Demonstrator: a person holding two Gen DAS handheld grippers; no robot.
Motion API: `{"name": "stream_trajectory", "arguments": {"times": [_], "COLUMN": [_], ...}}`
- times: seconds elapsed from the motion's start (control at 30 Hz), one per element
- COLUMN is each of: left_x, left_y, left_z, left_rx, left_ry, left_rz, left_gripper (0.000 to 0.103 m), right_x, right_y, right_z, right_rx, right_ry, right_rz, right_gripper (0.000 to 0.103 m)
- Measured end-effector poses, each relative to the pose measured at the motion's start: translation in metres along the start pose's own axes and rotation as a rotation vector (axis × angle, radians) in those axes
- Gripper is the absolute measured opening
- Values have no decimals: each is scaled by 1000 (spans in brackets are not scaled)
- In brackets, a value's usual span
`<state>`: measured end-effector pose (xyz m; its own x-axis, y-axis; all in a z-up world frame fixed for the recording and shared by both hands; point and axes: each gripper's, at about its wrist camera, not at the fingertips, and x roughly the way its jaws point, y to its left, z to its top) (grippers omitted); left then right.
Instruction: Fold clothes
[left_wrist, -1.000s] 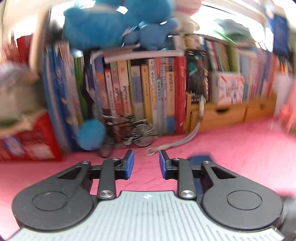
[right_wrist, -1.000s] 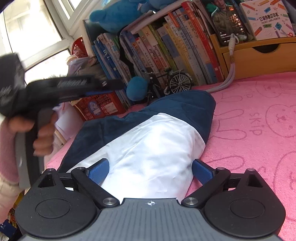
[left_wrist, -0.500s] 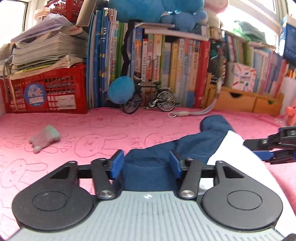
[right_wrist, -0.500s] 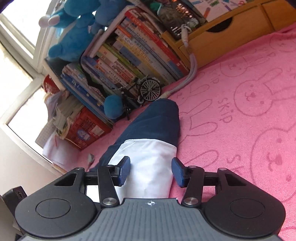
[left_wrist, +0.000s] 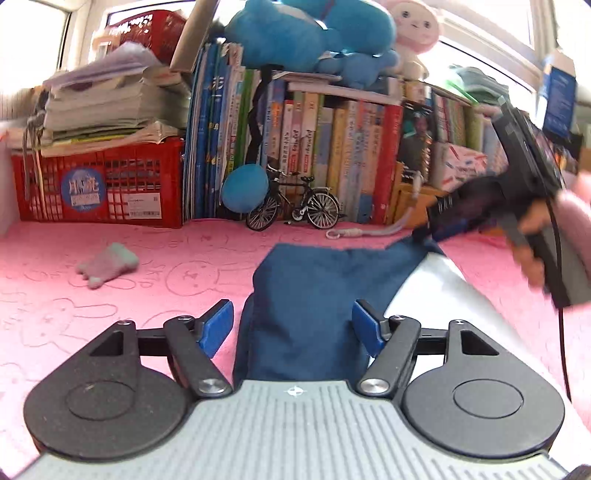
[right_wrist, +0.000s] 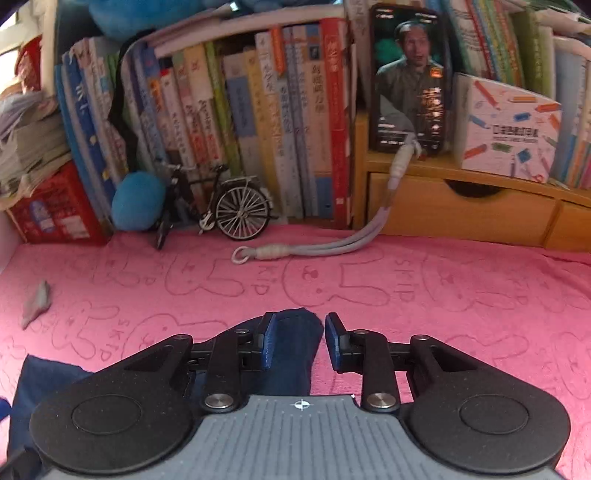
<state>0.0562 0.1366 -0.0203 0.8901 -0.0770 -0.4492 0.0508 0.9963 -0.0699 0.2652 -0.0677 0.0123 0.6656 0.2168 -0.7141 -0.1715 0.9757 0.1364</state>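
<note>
Your left tool (left_wrist: 292, 326) hangs over the near end of the navy-and-white garment (left_wrist: 317, 295), its jaws opening: the blue pads straddle the navy fold without pressing on it, so that end is released. Your right tool (right_wrist: 300, 341) is closing its jaws around a navy corner of the garment at the far end; in its own view the cloth sits between the pads, touching the left one, but with a gap still showing at the right one, so it does not yet grip. In the left view that tool and your hand (left_wrist: 546, 236) sit blurred at about 2 o'clock, at the garment's far corner.

The garment lies on the pink bunny-print cover (left_wrist: 110, 280), running from 6 o'clock toward 2 o'clock, navy part on the left and white part on the right. It looks already narrowed into a long strip, so the lengthwise folding seems done. What probably remains is bringing the far end over to shorten the strip, then squaring it up.
</note>
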Motion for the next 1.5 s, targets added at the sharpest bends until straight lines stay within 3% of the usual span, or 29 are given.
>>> {"name": "stream_trajectory", "arguments": {"times": [0.07,0.23,0.37,0.47,0.57,0.7,0.77,1.13,1.5], "left_x": [-5,-15,-32,-49,-45,-25,-24,-22,-20], "left_y": [-1,-2,-8,-14,-33,-52,-50,-45,-40], "left_z": [-8,-18,-6,7,8,-11,-17,-22,-24], "left_rx": [23,42,29,-13,19,91,72,39,7], "left_ry": [18,10,4,-54,-48,23,24,37,65], "left_rz": [19,57,111,38,-34,32,35,1,-33], "left_gripper": [72,73,72,72,72,69,70,70,70], "right_x": [-11,-48,-79,-96,-103,-101,-99,-90,-82], "right_y": [-7,-11,-5,4,8,11,11,13,25], "right_z": [-3,-39,-76,-96,-111,-119,-123,-106,-61], "right_rx": [32,66,19,-32,-21,11,30,85,17], "right_ry": [105,353,460,498,541,587,626,715,686], "right_rz": [88,177,203,223,260,286,304,282,215], "right_gripper": [75,82,83,83,83,79,70,54,52]}}
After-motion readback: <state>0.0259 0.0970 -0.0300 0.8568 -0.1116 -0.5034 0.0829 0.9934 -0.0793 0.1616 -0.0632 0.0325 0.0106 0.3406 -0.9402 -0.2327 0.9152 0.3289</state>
